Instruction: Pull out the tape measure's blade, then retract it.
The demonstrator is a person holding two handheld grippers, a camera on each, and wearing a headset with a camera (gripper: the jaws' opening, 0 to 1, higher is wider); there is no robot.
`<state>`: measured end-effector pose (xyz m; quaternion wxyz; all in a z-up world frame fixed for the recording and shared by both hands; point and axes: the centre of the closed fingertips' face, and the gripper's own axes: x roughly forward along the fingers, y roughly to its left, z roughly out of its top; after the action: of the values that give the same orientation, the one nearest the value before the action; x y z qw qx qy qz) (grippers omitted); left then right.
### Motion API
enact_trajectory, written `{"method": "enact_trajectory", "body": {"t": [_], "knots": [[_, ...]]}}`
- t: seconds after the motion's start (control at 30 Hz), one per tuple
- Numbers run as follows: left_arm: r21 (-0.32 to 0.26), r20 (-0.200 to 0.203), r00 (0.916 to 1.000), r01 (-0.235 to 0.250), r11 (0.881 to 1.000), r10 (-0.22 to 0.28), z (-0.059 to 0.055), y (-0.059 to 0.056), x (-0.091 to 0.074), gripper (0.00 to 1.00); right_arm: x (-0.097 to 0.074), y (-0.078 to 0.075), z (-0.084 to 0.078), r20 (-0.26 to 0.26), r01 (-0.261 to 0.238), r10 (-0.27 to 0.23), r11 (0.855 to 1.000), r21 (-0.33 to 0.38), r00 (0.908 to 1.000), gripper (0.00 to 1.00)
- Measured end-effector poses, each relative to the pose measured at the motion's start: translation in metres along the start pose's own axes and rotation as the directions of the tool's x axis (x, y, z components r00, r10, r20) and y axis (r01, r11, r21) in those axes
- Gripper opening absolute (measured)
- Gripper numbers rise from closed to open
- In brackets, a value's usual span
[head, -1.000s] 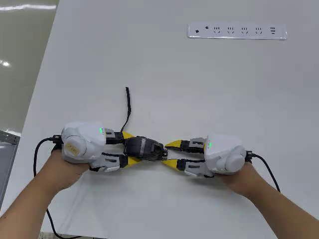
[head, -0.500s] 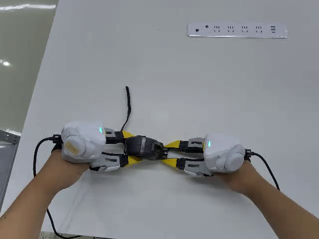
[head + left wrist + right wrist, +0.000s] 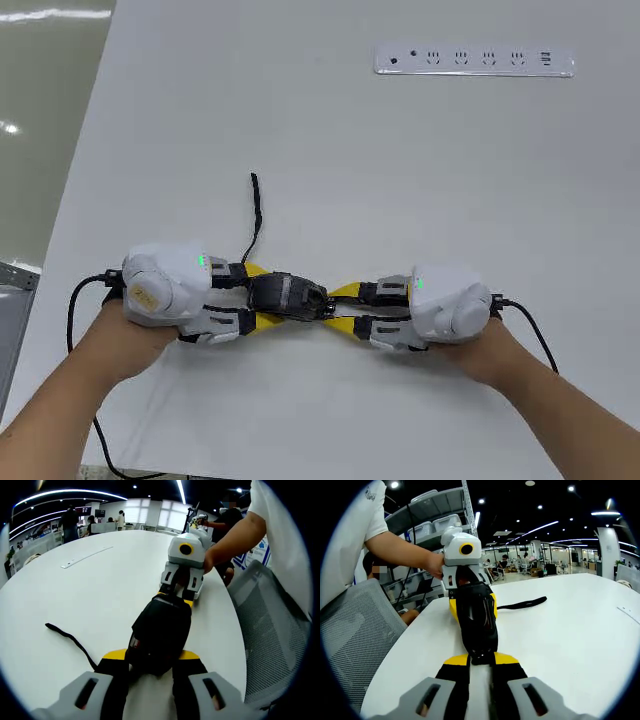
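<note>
Head view: I see the tape measure point(image 3: 287, 296) low over the table point(image 3: 400, 180), held between both grippers.
My left gripper point(image 3: 260, 296): clamped round its black case.
My right gripper point(image 3: 341, 308): pinching its front end.
Its strap point(image 3: 258, 215): lying on the table.

Black on the tape measure point(image 3: 288, 296), black again on its wrist strap point(image 3: 261, 215). Yellow at the tips of the left claw point(image 3: 262, 296), black behind, then a white shell with a green light. Same yellow, black, white and green on the right claw point(image 3: 338, 307). Plain white tabletop point(image 3: 400, 180), white power strip point(image 3: 474, 62), black cables point(image 3: 69, 320).
</note>
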<state>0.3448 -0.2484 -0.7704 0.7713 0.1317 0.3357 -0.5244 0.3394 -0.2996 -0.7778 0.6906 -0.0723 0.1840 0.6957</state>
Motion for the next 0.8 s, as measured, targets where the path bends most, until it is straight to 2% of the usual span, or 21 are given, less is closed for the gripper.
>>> {"method": "enact_trajectory", "body": {"t": [0.4, 0.8], "knots": [[0.002, 0.000, 1.0000, 0.001, 1.000, -0.001, 0.0033, -0.0021, -0.0006, 0.30, -0.0013, -0.0020, 0.0003, 0.003, -0.006, 0.006, 1.000, 0.018, 1.0000, 0.15], [0.002, -0.003, 1.0000, -0.005, 1.000, 0.005, 0.0043, -0.0023, -0.0009, 0.30, -0.0006, -0.0014, -0.0003, 0.001, 0.004, -0.004, 1.000, 0.003, 1.0000, 0.13]]}}
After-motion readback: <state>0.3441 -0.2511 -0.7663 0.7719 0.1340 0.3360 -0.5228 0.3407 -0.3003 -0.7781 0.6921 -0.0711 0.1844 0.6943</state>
